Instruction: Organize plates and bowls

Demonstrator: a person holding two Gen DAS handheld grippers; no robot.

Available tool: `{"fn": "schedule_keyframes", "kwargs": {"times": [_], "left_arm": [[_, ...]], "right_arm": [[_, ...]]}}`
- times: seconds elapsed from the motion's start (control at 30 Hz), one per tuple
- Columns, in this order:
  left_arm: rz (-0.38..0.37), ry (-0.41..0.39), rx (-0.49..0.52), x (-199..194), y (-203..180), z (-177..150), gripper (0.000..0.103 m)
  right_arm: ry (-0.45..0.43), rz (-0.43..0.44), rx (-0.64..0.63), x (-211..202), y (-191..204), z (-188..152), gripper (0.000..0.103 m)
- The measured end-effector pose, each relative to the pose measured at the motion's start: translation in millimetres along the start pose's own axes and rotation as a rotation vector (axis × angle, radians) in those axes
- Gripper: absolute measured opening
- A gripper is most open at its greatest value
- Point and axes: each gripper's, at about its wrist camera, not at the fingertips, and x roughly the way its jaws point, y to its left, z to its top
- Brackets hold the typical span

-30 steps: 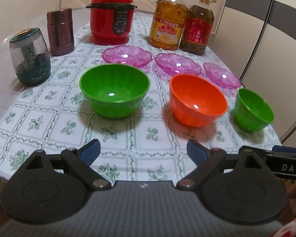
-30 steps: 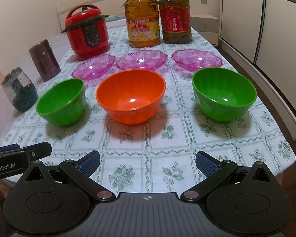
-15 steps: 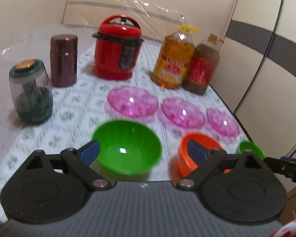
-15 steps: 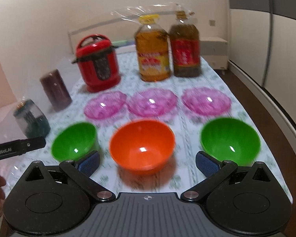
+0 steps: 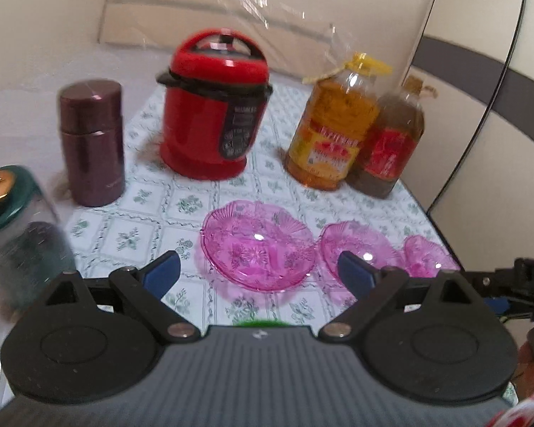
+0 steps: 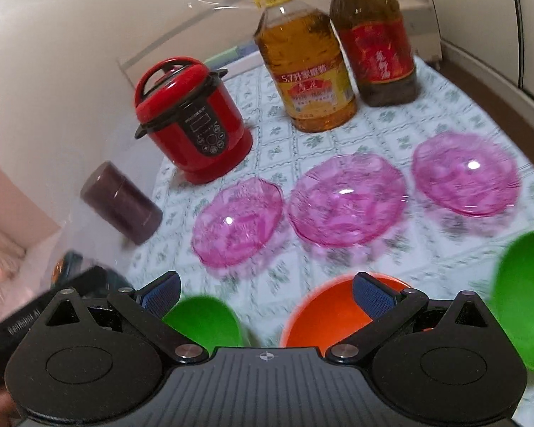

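Three pink glass plates lie in a row on the tablecloth: left [image 6: 236, 222], middle [image 6: 345, 201], right [image 6: 466, 174]. In the left wrist view they show as a large one [image 5: 256, 245], a second [image 5: 359, 245] and a third [image 5: 427, 256]. In front of them stand a small green bowl [image 6: 203, 320], an orange bowl [image 6: 327, 313] and a large green bowl [image 6: 523, 299]. My left gripper [image 5: 258, 274] is open and empty, just short of the left pink plate. My right gripper [image 6: 265, 290] is open and empty above the bowls.
At the back stand a red pressure cooker [image 5: 213, 106], two oil bottles [image 5: 333, 124] [image 5: 391, 142], a maroon canister [image 5: 90, 142] and a green-lidded jar [image 5: 14, 235]. The table edge runs along the right [image 6: 530, 106]. The other gripper shows at the right [image 5: 527, 281].
Both grippers have moved forward over the table and tilted up. The bowls have dropped to the bottom of the views; the pink plates and back items look closer. Both stay open.
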Motion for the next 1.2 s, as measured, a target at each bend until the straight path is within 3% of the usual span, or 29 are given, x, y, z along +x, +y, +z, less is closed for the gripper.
{"fn": "schedule_keyframes", "kwargs": {"times": [0.17,0.23,0.37,0.53,0.87,1.07,1.2], "left_arm": [[0.0,0.091,-0.022,66.7,18.1,27.1,0.091],[0.003,0.123,-0.029,91.3,26.1,33.3,0.088],[-0.006,0.193,-0.071,135.4,45.7,39.5,0.082],[-0.031,0.259,-0.106,178.0,63.3,40.7,0.073],[-0.042,0.314,-0.1,226.3,73.8,39.5,0.044],[-0.024,0.324,-0.067,238.7,77.0,35.6,0.037],[-0.018,0.327,-0.057,241.5,78.2,33.3,0.03]], "right_arm": [[0.028,0.02,0.099,55.8,2.7,23.3,0.102],[0.051,0.02,0.14,78.3,0.4,31.5,0.088],[0.089,0.017,0.221,113.6,-10.3,39.0,0.083],[0.124,0.041,0.31,147.6,-18.2,36.8,0.069],[0.147,0.007,0.37,192.4,-21.1,30.1,0.053],[0.154,0.027,0.383,207.4,-22.0,23.8,0.048],[0.159,0.024,0.398,211.8,-21.9,23.5,0.038]]}}
